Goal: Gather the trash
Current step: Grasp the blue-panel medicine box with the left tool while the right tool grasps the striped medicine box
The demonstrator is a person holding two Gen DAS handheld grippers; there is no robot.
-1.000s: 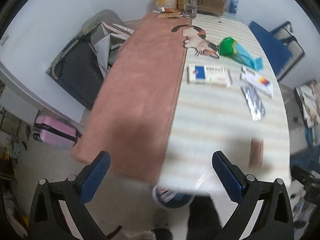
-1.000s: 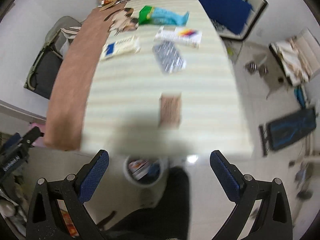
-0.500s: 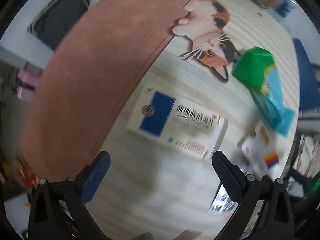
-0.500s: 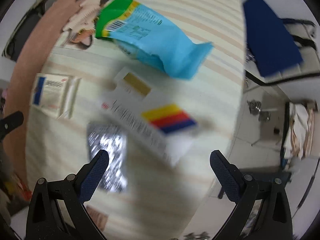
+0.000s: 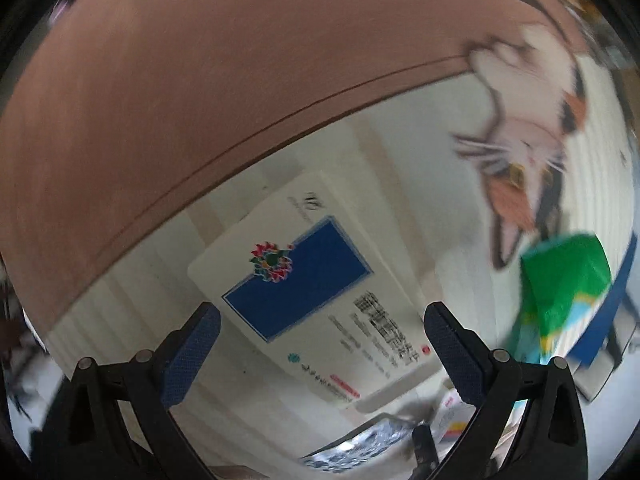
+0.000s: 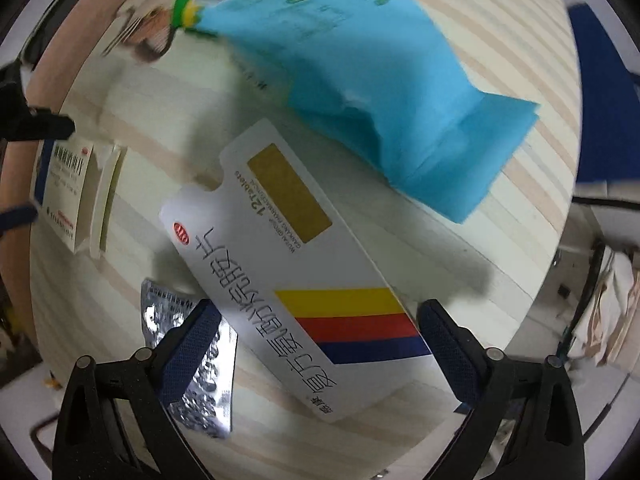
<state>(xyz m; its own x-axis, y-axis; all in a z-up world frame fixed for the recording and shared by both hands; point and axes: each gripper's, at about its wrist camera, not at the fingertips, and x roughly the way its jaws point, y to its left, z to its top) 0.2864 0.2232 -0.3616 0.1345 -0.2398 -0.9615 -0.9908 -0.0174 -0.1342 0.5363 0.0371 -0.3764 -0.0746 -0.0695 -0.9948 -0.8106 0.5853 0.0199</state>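
In the left wrist view a white box with a blue panel lies flat on the striped table, and my left gripper hovers open just over its near half. In the right wrist view a white box with yellow, red and blue stripes lies between the fingers of my open right gripper. A silver blister pack lies beside its left finger. A blue and green bag lies beyond. The blue-panel box shows at the left edge, with my other gripper over it.
A brown mat covers the far side of the table, with a cat picture at its end. The green end of the bag lies right of the left gripper. The table's right edge drops to the floor.
Both grippers have dropped closer to the table. The blue-panel box now fills the left view between the fingers, and the striped box sits between the right fingers.
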